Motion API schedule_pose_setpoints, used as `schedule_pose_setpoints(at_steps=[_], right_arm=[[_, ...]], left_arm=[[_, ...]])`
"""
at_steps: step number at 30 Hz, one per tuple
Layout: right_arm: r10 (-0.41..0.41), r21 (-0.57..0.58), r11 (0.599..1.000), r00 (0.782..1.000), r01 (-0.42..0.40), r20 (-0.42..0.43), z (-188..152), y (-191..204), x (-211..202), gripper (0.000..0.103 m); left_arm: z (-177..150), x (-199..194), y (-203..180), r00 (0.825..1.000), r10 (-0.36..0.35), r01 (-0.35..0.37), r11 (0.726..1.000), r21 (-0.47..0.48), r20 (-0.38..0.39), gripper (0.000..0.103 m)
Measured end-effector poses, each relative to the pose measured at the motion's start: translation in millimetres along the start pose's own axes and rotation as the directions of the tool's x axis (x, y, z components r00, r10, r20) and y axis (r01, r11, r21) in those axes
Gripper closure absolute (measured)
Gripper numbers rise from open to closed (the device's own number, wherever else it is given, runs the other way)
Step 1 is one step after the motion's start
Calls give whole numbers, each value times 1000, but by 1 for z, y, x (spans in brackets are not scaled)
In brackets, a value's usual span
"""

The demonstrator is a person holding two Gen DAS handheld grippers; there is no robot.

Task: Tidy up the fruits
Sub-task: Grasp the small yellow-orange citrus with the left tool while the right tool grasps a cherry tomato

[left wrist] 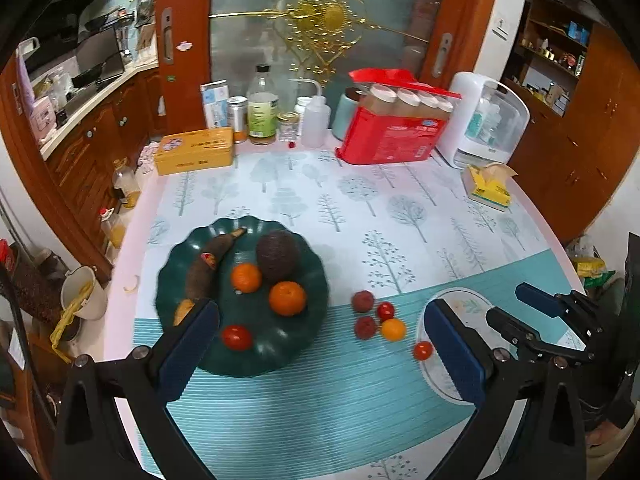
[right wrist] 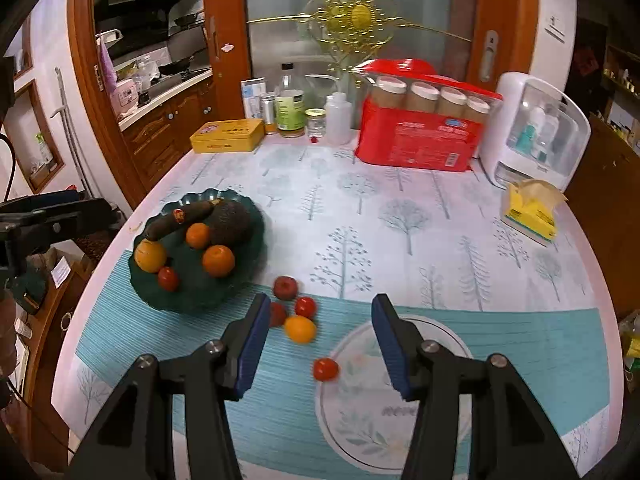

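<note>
Fruits sit in two groups on the table (right wrist: 460, 216), whose cloth is printed with pale trees and a teal band along the near edge. On the dark green scalloped plate (left wrist: 256, 360), near the table's left edge, lie a blackened banana (left wrist: 208, 268) with a small red sticker (its writing too small to read), a dark rough-skinned avocado (left wrist: 278, 256), two oranges (left wrist: 287, 298), a red tomato (left wrist: 237, 337) and a yellow-orange fruit (right wrist: 150, 256) at the plate's left rim. Just beside the plate, on the teal band, a loose cluster rests on the cloth: two dull red fruits (left wrist: 363, 301), a small red tomato (left wrist: 385, 311) and a small orange fruit (left wrist: 393, 329), touching or nearly so. One more small tomato (right wrist: 325, 369) lies apart from them, nearer the front edge, beside a white round mat (right wrist: 360, 420).

The left gripper (left wrist: 320, 344) hangs above the plate's near rim, tilted down, its blue-padded jaws spread wide with nothing between them. The right gripper (right wrist: 318, 344) points down over the loose cluster and the lone tomato, its jaws parted and not pressing on anything.

At the far edge stand a yellow tin (left wrist: 194, 151), a red package (left wrist: 394, 136) and bottles; their print cannot be read.
</note>
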State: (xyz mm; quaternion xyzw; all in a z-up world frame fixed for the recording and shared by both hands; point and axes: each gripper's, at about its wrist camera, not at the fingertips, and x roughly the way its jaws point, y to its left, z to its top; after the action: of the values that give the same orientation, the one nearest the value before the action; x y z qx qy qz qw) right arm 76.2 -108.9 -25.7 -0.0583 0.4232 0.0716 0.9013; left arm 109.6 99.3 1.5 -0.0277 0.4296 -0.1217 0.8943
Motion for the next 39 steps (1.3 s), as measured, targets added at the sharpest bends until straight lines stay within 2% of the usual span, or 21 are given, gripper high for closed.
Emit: schedule_pose_setpoints(at_steps=[4,10,15,20,23,26,30,32,34,36,39], right_arm=[[-7,4,1000,1000,7,-4,-9,-14,-1,50],[29,-1,1000,999,-29,-43,-25,-31,10,50],[97,-6,995,990,-98,-99,-42,-38,33,50],[167,-15,985,968,-173,-187,-62,-35,69,50],[195,-28,978,956,-206,-218,-71,-32,85,50],[224,-39,970,945,-240,-238,-74,-29,100,50],[238,-88,960,943,-265,-233,-74,-21,115,51],[239,-110,957,945,-268,-223,-73,-19,120,55],[252,-128,950,941,-285,-227,-74,-16,126,71],[238,-154,947,938,-282,-252,-77,-14,134,72],[246,-167,943,940,-288,-237,-77,-16,133,73]], left_arm=[[-2,14,-16,1000,6,-5,1000,16,-23,1],[-16,48,-36,995,-39,42,999,26,-94,2],[-31,81,-54,988,-71,78,996,42,-137,8],[-46,116,-68,969,-120,131,991,36,-216,26],[-53,136,-73,957,-134,142,990,11,-257,32],[-56,152,-75,946,-150,150,988,-24,-288,43],[-59,168,-78,935,-152,140,988,-58,-320,48],[-59,175,-78,933,-150,133,988,-73,-328,49],[-60,182,-78,928,-158,131,986,-100,-338,51],[-60,188,-77,922,-171,136,983,-124,-348,53],[-62,198,-79,914,-179,133,980,-148,-364,59]])
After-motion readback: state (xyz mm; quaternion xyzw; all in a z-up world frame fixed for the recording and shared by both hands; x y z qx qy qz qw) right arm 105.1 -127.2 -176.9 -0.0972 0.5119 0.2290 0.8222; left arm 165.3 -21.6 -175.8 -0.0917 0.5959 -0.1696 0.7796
